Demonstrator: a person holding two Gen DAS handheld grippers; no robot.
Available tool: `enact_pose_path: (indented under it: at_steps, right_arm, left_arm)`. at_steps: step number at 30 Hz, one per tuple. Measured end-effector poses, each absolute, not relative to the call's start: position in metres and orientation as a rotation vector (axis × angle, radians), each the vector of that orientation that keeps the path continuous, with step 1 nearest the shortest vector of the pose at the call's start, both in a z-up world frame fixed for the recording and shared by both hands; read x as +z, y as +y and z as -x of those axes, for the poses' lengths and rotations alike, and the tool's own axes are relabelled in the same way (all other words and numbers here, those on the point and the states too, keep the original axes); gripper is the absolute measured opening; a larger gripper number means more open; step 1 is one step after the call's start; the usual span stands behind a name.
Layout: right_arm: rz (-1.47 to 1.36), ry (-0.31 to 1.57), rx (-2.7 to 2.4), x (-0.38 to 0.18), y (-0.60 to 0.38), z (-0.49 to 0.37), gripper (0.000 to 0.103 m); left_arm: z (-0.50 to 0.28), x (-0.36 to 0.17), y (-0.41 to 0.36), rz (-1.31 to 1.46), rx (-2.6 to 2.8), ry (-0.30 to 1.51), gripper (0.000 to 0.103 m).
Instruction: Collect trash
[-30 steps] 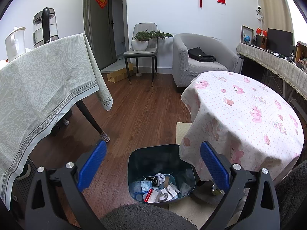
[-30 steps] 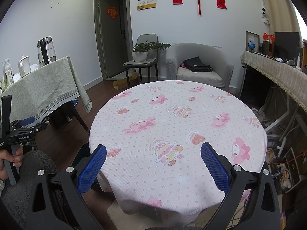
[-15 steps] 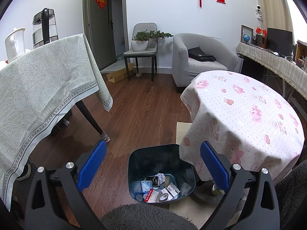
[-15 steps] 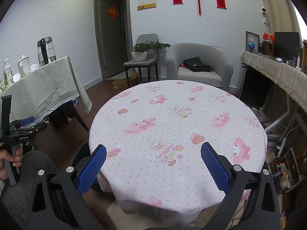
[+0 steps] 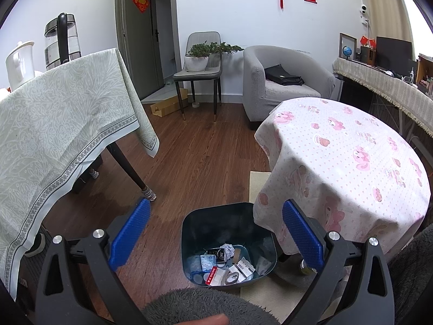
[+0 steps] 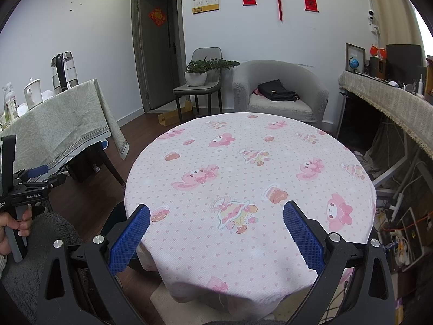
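A dark teal waste bin (image 5: 189, 233) stands on the wood floor beside the round table. Several pieces of trash (image 5: 224, 266) lie at its bottom: crumpled paper, wrappers, a red-edged packet. My left gripper (image 5: 215, 233) hangs open above the bin, nothing between its blue pads. My right gripper (image 6: 216, 237) is open too, held over the near edge of the round table (image 6: 243, 168), whose pink cartoon cloth shows no objects on it. In the right wrist view the left gripper (image 6: 40, 181) appears at the far left, held by a hand (image 6: 10, 227).
A second table under a green cloth (image 5: 54, 124) stands left, carrying a kettle (image 5: 63, 40) and a white jug (image 5: 20, 62). A grey armchair (image 5: 281, 81), a chair with a plant (image 5: 201, 62) and a cardboard box (image 5: 169, 105) sit at the back. Cables (image 6: 400, 233) lie right of the round table.
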State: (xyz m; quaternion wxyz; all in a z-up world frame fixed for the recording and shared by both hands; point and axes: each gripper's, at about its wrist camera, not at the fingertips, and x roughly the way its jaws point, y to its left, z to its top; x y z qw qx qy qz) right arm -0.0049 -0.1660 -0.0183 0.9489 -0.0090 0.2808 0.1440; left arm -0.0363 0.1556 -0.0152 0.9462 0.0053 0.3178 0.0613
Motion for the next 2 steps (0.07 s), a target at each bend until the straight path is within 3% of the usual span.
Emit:
enact_pose_path:
  at_steps: [2]
  right_arm:
    - [0.019,0.571,0.293,-0.018,-0.1659,0.0047,0.1]
  left_arm:
    - [0.0358,-0.0151,0.155,-0.011,0.125,0.648,0.1]
